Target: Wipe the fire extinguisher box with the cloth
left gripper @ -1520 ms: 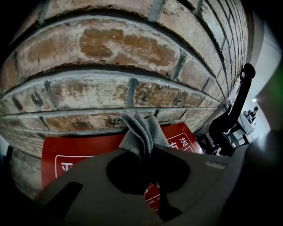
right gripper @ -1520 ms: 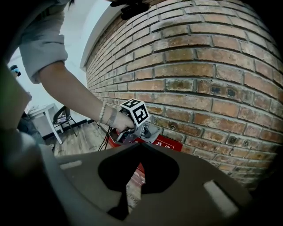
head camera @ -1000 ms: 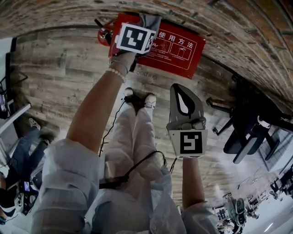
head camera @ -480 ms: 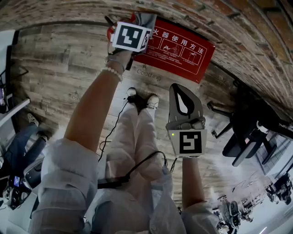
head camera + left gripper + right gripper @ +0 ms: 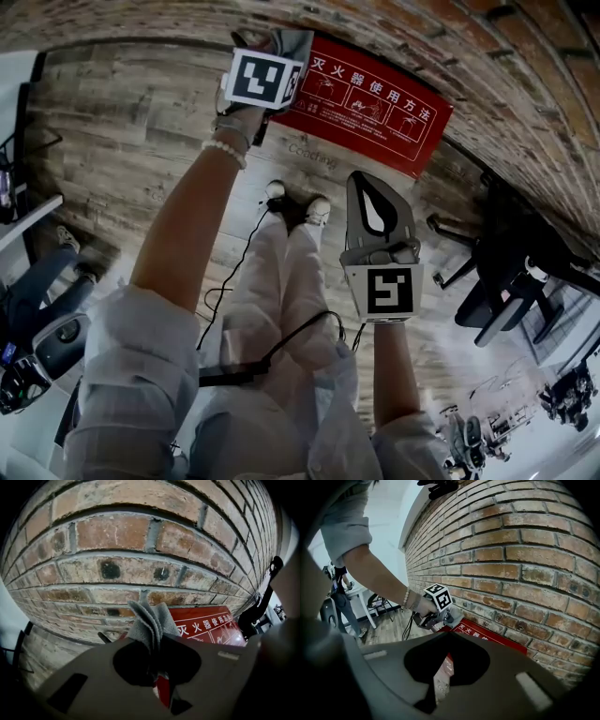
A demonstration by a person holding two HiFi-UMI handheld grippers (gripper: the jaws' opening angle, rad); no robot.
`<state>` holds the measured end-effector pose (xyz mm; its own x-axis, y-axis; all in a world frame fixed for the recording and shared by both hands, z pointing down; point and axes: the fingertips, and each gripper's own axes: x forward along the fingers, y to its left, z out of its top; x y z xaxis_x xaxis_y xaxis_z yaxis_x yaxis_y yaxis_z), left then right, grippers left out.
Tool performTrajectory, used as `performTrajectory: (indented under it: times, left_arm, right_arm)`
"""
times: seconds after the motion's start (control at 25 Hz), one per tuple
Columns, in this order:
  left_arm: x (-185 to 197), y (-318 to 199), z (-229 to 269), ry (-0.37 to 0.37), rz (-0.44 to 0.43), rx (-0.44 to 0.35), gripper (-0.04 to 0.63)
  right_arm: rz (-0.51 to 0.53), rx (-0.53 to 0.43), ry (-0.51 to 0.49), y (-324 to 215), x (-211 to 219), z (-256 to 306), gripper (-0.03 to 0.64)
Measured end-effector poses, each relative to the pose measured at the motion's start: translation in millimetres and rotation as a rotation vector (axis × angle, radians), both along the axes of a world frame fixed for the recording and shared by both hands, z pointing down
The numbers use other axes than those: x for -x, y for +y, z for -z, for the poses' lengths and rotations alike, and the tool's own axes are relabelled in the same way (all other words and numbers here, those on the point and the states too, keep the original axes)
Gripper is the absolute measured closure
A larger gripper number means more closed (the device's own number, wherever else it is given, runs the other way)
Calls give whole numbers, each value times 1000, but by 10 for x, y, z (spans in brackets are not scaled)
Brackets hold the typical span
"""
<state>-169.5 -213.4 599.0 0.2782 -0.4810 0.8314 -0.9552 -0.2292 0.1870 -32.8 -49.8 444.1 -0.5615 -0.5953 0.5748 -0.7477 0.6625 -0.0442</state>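
At the left end of the red, white-lettered fire extinguisher box (image 5: 375, 105) against the brick wall (image 5: 525, 56), my left gripper (image 5: 281, 39) has slid leftward, clamping the grey cloth (image 5: 147, 620). My right gripper (image 5: 367, 183) hangs closed, empty.

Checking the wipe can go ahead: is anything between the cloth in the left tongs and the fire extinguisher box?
Nothing visible does. The left gripper, tongs shut on the grey cloth, holds it right at the left end of the red fire extinguisher box by the brick wall. Contact can't be confirmed.
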Motion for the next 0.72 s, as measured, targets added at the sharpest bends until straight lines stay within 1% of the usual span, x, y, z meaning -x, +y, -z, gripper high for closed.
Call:
performTrajectory:
  times: [0.4, 0.6, 0.72]
  left_arm:
    - [130, 34, -30, -18, 9, 7, 583]
    - [130, 40, 30, 25, 5, -17, 583]
    - [120, 101, 104, 31, -12, -27, 583]
  right_arm:
    - [15, 1, -1, -16, 93, 2, 609]
    - [9, -4, 4, 0, 68, 9, 609]
    - [1, -9, 4, 16, 36, 53, 609]
